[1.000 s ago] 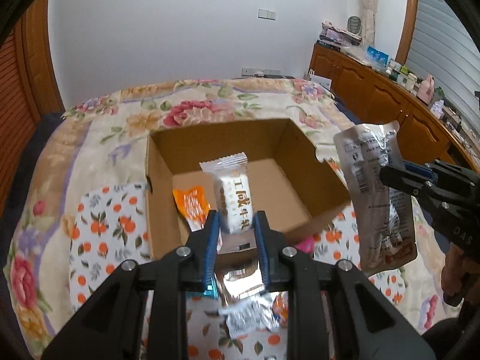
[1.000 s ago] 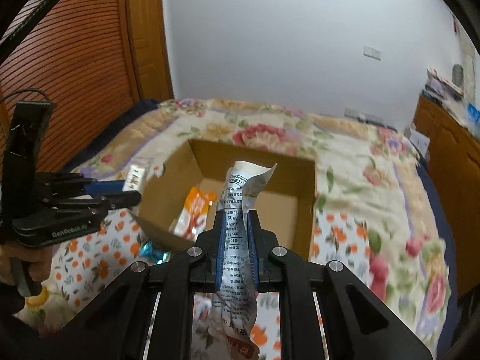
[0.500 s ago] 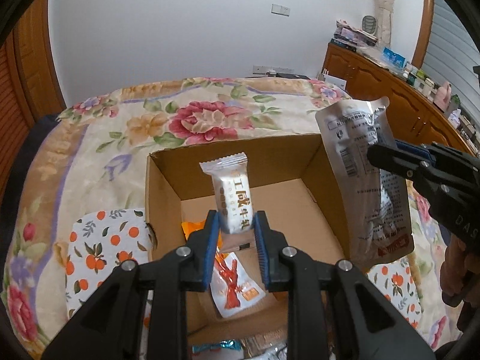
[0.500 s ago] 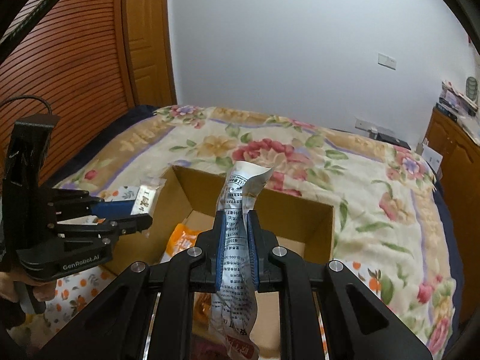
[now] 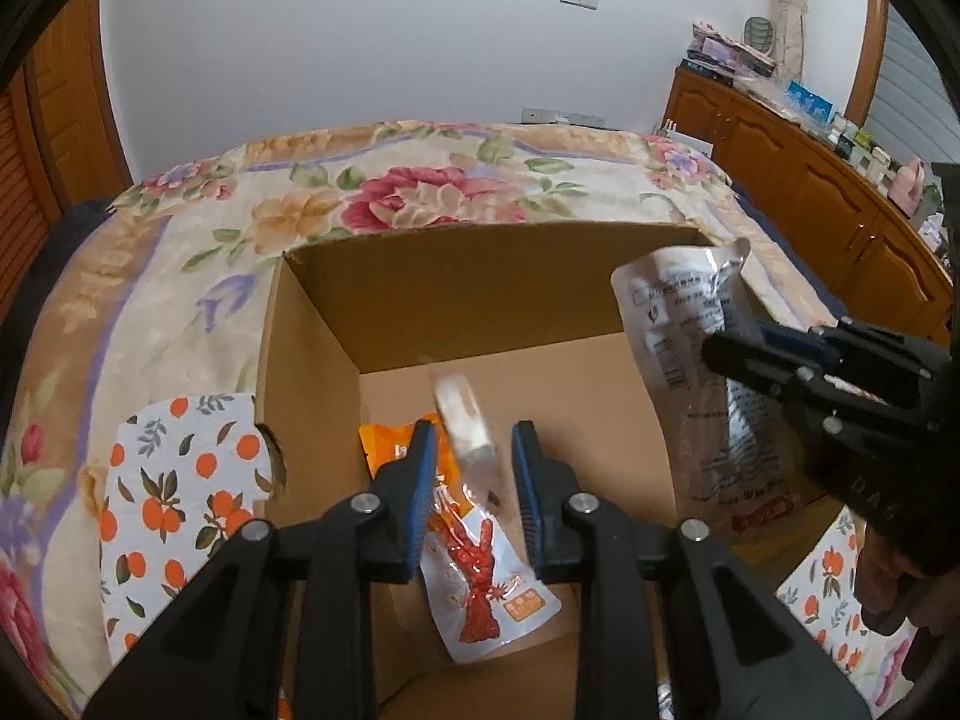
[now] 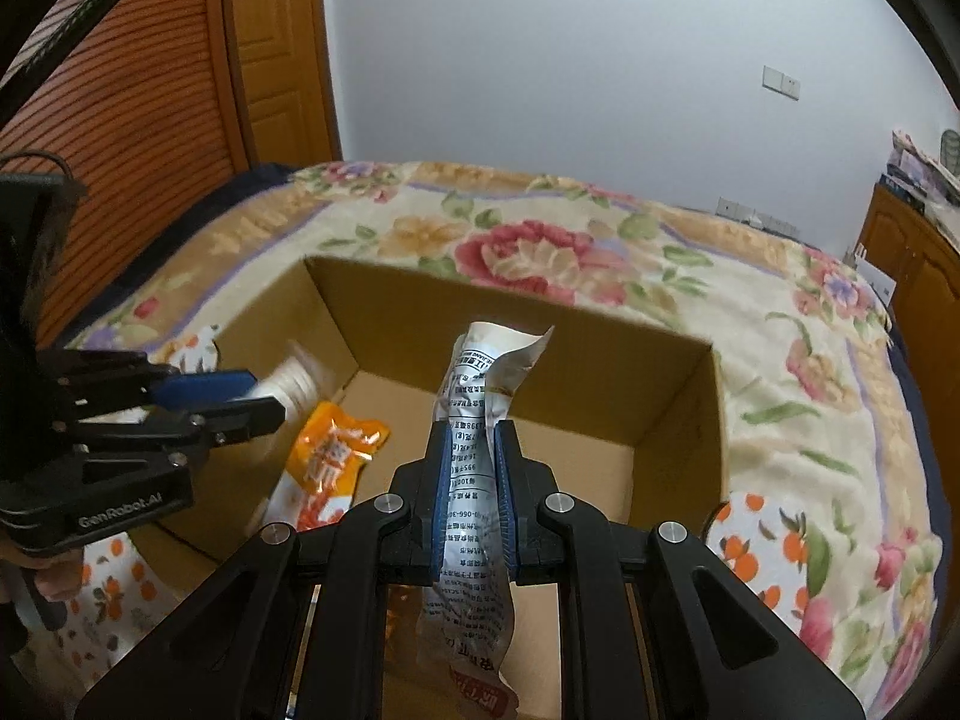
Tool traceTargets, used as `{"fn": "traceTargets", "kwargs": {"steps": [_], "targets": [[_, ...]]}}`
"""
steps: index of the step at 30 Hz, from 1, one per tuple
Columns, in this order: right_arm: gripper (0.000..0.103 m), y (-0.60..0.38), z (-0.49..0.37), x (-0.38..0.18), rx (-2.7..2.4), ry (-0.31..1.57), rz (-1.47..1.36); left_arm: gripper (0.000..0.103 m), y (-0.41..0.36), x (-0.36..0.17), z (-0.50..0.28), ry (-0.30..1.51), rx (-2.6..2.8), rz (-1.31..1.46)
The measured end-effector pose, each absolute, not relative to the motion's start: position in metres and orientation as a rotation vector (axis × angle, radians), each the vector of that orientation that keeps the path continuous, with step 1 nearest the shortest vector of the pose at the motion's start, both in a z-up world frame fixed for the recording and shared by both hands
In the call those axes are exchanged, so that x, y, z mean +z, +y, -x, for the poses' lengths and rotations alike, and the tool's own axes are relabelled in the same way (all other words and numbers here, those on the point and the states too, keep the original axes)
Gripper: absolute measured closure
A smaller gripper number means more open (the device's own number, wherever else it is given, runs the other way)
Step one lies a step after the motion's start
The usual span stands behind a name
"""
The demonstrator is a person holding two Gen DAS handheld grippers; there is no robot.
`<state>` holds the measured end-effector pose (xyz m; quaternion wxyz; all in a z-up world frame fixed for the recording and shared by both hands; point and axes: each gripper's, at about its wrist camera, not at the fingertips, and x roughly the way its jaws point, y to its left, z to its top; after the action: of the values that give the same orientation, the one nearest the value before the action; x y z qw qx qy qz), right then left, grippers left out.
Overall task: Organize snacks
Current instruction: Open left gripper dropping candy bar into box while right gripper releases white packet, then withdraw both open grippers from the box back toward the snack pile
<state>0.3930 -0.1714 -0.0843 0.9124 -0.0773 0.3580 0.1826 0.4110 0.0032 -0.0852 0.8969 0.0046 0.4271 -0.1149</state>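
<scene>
A bed under a floral quilt [image 5: 420, 204] fills the room, with an open brown cardboard box [image 5: 312, 384] sitting on it. Half a second ago the left tool [image 5: 471, 468] pinched the small white snack bar [image 5: 465, 420]; now its jaws are opening and the blurred bar is dropping free between them, over the orange-and-white crayfish pouch [image 5: 480, 564] on the box floor. That snack looks delivered. The right tool [image 6: 471, 480] stays clamped on the silver printed pouch [image 6: 480, 414] above the box, probably next. "GenRobot.AI" reads on the left tool's body; the pouch's print is too small.
</scene>
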Motion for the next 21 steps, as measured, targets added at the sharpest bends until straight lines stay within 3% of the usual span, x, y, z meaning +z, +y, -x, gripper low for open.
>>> {"fn": "traceTargets", "kwargs": {"steps": [2,7,8,9,12,14,16,19,21], "targets": [[0.091,-0.172,-0.393,-0.091,0.380,0.746,0.150,0.049,0.004,-0.088,-0.410,0.875,-0.237,0.001],[0.091,-0.171,-0.394,-0.102,0.377,0.757,0.146,0.044,0.007,-0.092,-0.407,0.874,-0.201,-0.002],[0.091,-0.171,-0.394,-0.103,0.375,0.760,0.143,0.038,0.007,-0.092,-0.406,0.871,-0.199,-0.005],[0.091,-0.172,-0.394,-0.104,0.375,0.761,0.142,0.025,0.007,-0.092,-0.405,0.863,-0.198,-0.008],[0.089,-0.174,-0.393,-0.104,0.361,0.748,0.140,0.005,0.007,-0.089,-0.398,0.824,-0.184,-0.016],[0.075,-0.177,-0.392,-0.103,0.350,0.747,0.128,0.004,0.008,-0.087,-0.397,0.815,-0.176,-0.023],[0.039,-0.180,-0.391,-0.102,0.347,0.738,0.117,0.001,0.008,-0.085,-0.395,0.822,-0.169,-0.034],[0.010,-0.185,-0.388,-0.098,0.342,0.726,0.101,0.000,0.007,-0.080,-0.390,0.811,-0.160,-0.062],[0.001,-0.188,-0.385,-0.094,0.332,0.712,0.094,0.000,0.008,-0.075,-0.384,0.790,-0.154,-0.067]]}}
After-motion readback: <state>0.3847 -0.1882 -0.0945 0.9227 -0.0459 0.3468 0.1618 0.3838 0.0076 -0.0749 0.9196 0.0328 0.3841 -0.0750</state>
